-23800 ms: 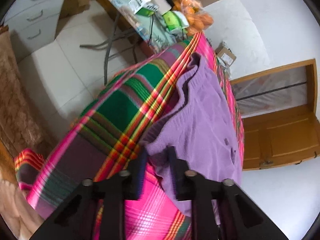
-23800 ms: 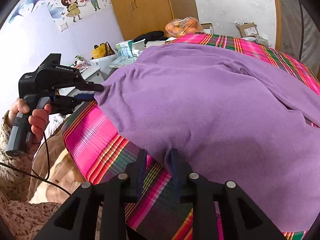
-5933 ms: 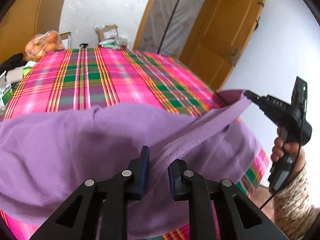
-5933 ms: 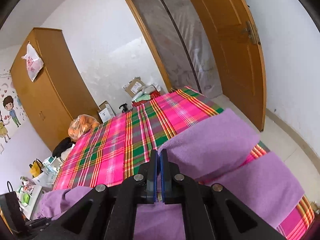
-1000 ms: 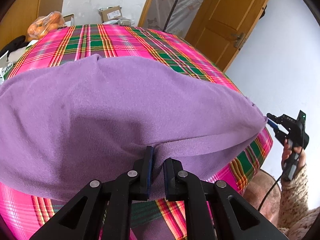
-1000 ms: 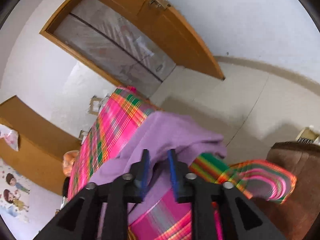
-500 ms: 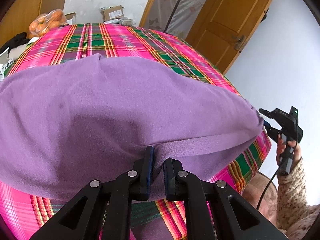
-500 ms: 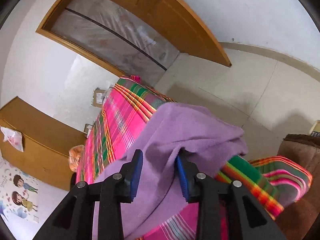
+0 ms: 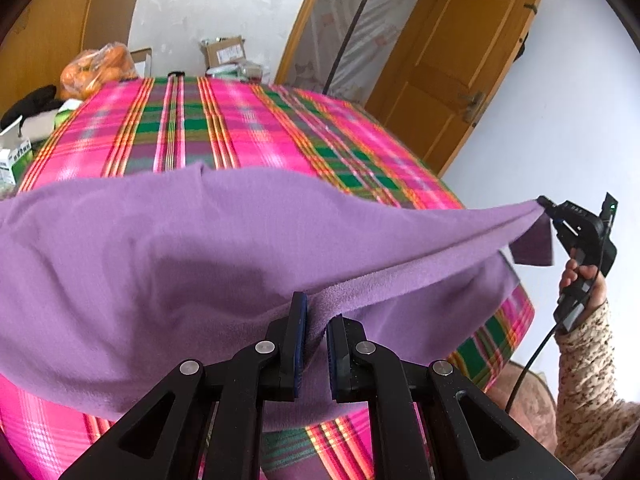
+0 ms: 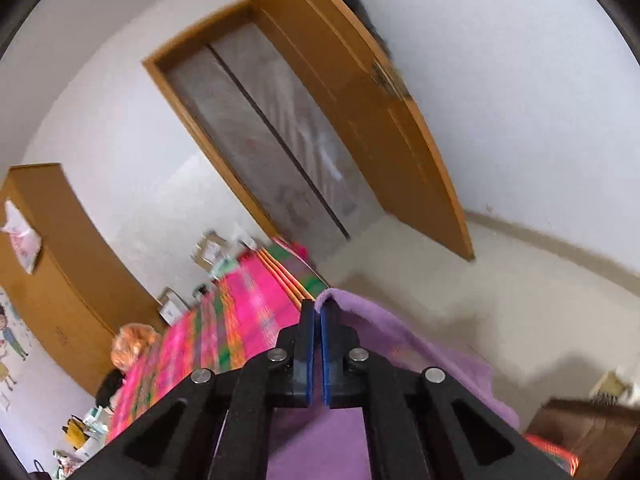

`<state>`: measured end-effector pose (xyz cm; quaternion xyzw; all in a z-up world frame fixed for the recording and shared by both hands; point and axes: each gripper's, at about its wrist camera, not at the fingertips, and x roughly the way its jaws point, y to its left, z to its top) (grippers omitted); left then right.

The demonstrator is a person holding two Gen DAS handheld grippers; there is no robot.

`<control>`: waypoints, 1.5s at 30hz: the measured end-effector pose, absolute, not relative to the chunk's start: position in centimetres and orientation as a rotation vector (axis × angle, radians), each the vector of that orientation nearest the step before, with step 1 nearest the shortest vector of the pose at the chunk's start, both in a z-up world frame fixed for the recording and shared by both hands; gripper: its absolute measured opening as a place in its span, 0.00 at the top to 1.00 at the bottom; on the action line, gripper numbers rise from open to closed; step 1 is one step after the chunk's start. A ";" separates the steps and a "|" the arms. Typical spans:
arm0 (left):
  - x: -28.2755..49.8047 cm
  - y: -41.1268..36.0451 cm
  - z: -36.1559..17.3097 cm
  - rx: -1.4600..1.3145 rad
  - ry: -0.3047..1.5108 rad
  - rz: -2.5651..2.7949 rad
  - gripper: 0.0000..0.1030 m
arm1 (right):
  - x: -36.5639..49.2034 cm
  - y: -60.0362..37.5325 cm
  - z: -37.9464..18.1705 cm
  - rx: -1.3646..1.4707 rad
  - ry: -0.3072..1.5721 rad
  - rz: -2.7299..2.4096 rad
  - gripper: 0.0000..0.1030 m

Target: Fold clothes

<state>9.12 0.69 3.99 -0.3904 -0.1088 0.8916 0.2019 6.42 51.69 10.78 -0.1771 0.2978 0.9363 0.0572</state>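
Note:
A purple garment (image 9: 168, 264) is lifted over the pink and green plaid bed cover (image 9: 224, 132). My left gripper (image 9: 316, 312) is shut on its near edge, the cloth pinched between the blue pads. In the left wrist view the right gripper (image 9: 550, 206) holds the far right corner, pulling the edge taut above the bed. In the right wrist view my right gripper (image 10: 318, 314) is shut on that purple garment (image 10: 396, 344), which drapes to the right of the fingers. The bed cover (image 10: 240, 312) lies below and left.
A wooden door (image 9: 460, 64) and a screened doorway (image 9: 344, 28) stand beyond the bed. A bag of oranges (image 9: 100, 70) and boxes (image 9: 224, 50) sit at the far edge. A person's hand and patterned sleeve (image 9: 584, 344) are at the right. A wardrobe (image 10: 52, 280) stands on the left.
The right gripper has shut on the garment's corner and lifted it, tilting upward. The purple edge now hangs raised and taut between the two grippers; the left gripper has risen slightly.

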 end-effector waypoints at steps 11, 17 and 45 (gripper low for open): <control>9.9 1.3 1.6 -1.203 -0.269 2.427 0.91 | 10.0 54.7 2.6 -0.722 1.072 2.619 0.97; 10.2 1.5 0.3 -1.261 -0.255 2.390 0.91 | 11.7 55.7 0.0 -0.767 1.106 2.533 0.97; 8.8 0.8 2.6 -1.197 0.067 2.240 0.89 | 3.3 42.4 7.9 -0.932 0.650 2.898 0.88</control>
